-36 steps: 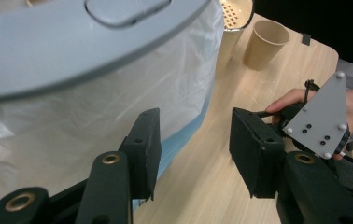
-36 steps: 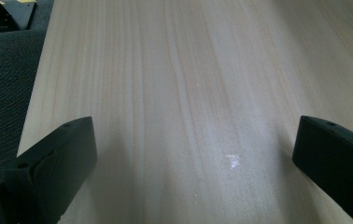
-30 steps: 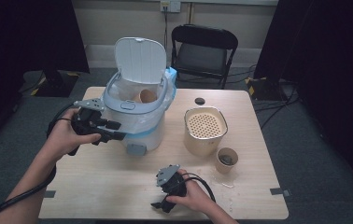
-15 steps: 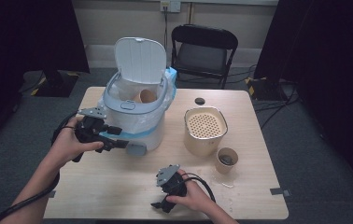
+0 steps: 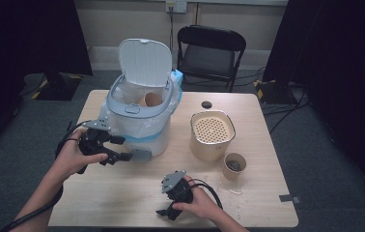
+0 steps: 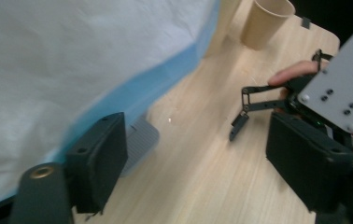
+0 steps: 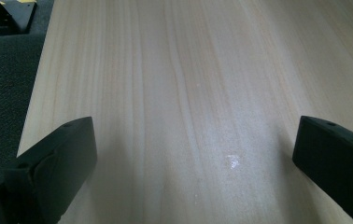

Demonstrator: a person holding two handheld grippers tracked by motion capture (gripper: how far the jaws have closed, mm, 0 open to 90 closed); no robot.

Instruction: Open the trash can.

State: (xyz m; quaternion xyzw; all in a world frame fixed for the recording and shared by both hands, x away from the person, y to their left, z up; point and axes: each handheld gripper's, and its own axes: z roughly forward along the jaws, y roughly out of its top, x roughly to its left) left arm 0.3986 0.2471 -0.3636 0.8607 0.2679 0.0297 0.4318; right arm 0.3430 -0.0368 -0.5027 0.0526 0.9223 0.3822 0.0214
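The left claw [image 5: 122, 155] sits low at the foot of the white bin [image 5: 139, 128], its jaws wide and just been opening, with nothing pinched between them. In the left gripper view, one jaw lies right beside the grey pedal [image 6: 139, 142] at the bin's base, and the other stands well off over bare wood. The bin itself stands at the back left of the bench [image 5: 122, 203], lid [image 5: 145, 63] tipped up, a white liner with a blue edge [image 6: 132, 88] draped over its rim, and a paper cup [image 5: 151, 99] lying inside. Over to the right claw [image 5: 163, 212] now: it rests near the front edge of the bench, jaws spread wide over plain wood, gripping nothing. Right of the bin stands a tan canister [image 5: 212, 135] with a perforated top, and just beside that a small paper cup [image 5: 233, 166] with something dark in it. A black folding chair [image 5: 209, 55] waits behind the bench.
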